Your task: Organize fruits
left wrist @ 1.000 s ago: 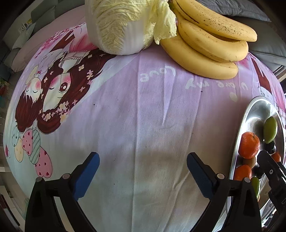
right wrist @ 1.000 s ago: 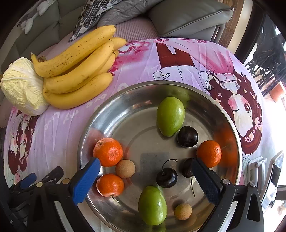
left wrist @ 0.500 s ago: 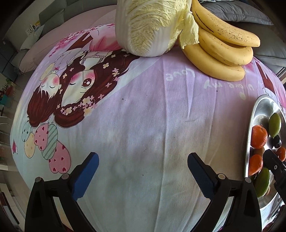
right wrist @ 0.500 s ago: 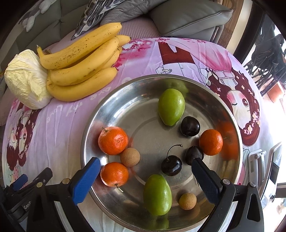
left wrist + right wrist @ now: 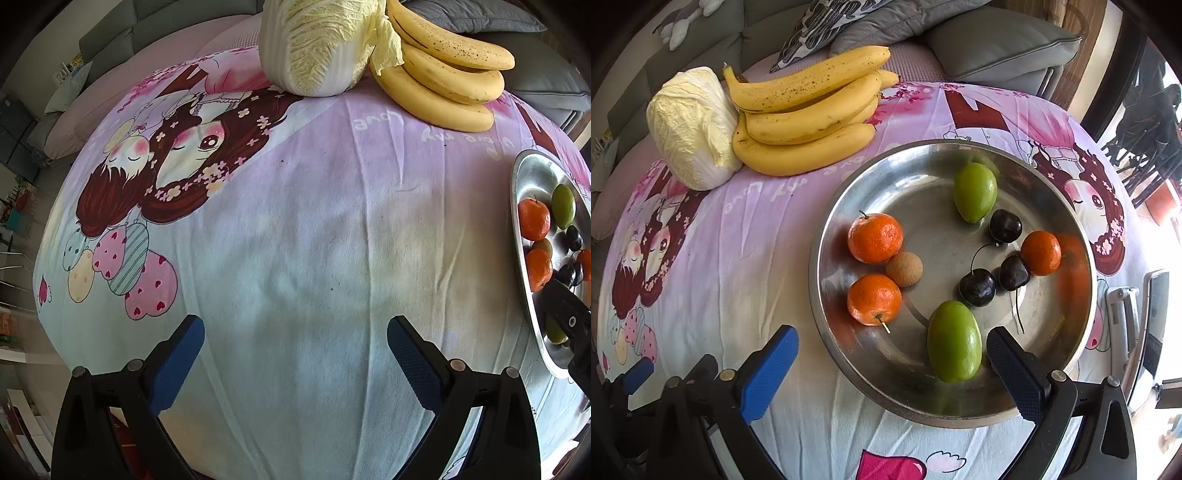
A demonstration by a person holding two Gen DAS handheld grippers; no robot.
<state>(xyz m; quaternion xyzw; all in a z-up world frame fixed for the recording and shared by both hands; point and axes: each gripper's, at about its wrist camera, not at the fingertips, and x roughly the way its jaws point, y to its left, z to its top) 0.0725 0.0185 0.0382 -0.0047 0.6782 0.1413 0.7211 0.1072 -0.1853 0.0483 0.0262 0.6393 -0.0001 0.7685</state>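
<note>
Showing a pink-and-lilac cartoon-print tablecloth (image 5: pixel 746 258), brown-speckled yellow bananas (image 5: pixel 809 122), a pale yellow-white cabbage (image 5: pixel 692 127), and a shiny silver metal bowl (image 5: pixel 923 166) carrying orange tangerines (image 5: pixel 874 238), green oval fruits (image 5: pixel 975 192) and near-black cherries (image 5: pixel 977 287).

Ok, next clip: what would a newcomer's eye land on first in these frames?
Probably the steel tray on the cartoon-print tablecloth, holding tangerines, green fruits and dark cherries. Next, the banana bunch at the table's far edge, touching a pale napa cabbage. Both the left gripper and the right gripper are open and hold nothing, the right one over the tray's near rim.
</note>
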